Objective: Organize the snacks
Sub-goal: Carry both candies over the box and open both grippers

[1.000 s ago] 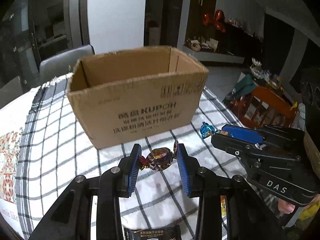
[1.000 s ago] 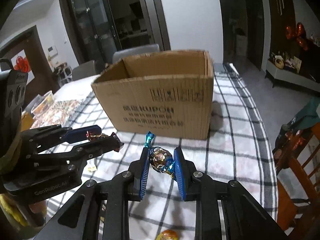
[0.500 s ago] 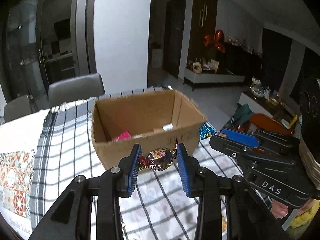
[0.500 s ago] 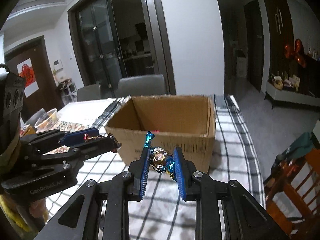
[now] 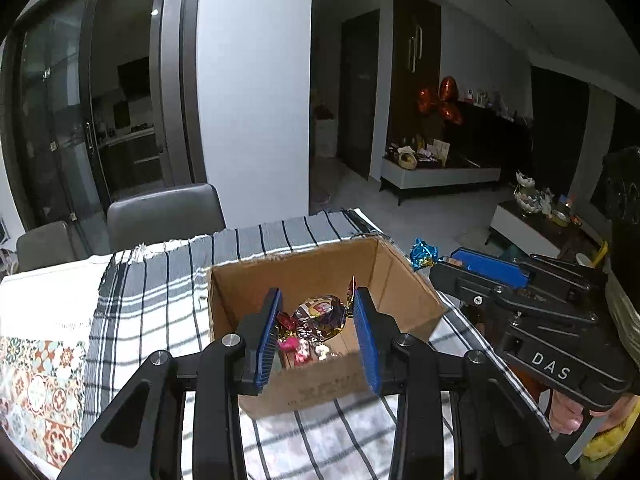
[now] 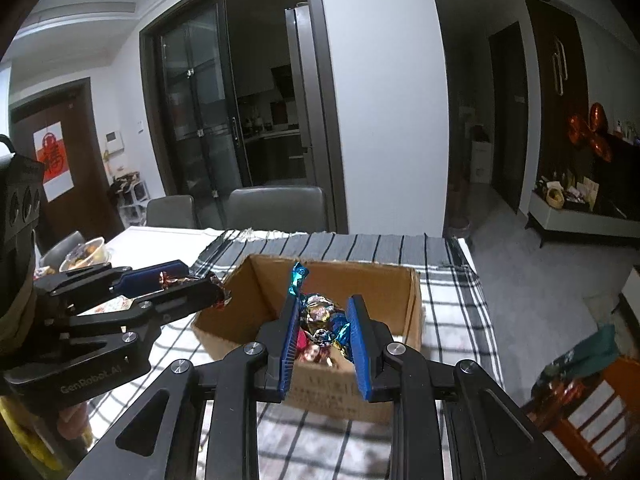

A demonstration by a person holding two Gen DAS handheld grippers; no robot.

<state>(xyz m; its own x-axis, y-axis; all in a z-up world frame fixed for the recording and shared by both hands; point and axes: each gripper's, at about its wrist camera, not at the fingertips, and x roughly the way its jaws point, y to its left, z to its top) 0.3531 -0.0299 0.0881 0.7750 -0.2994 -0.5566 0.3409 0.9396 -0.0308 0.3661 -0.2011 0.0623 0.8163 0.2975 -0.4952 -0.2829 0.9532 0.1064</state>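
Left wrist view: left gripper (image 5: 317, 330) clamping red-gold candy (image 5: 320, 317), hanging directly over open cardboard box (image 5: 404, 288), wrapper axis crossing pads. Right gripper (image 6: 322, 330) pinching blue-foil candy (image 6: 320, 314), likewise hanging above box (image 6: 400, 292) interior; both equally near drop.

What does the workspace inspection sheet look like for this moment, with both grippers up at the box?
Surface: checked tablecloth over the table.
Job's things: open cardboard box with a few wrapped sweets on its floor; red-ended candy and blue-ended candy held above it.
Clutter: lidded food bowl; patterned mat.
Grippers: left gripper shut on the red-ended candy; right gripper shut on the blue-ended candy.
Cables: nothing seen.
Surroundings: grey chairs, glass doors, red balloons.
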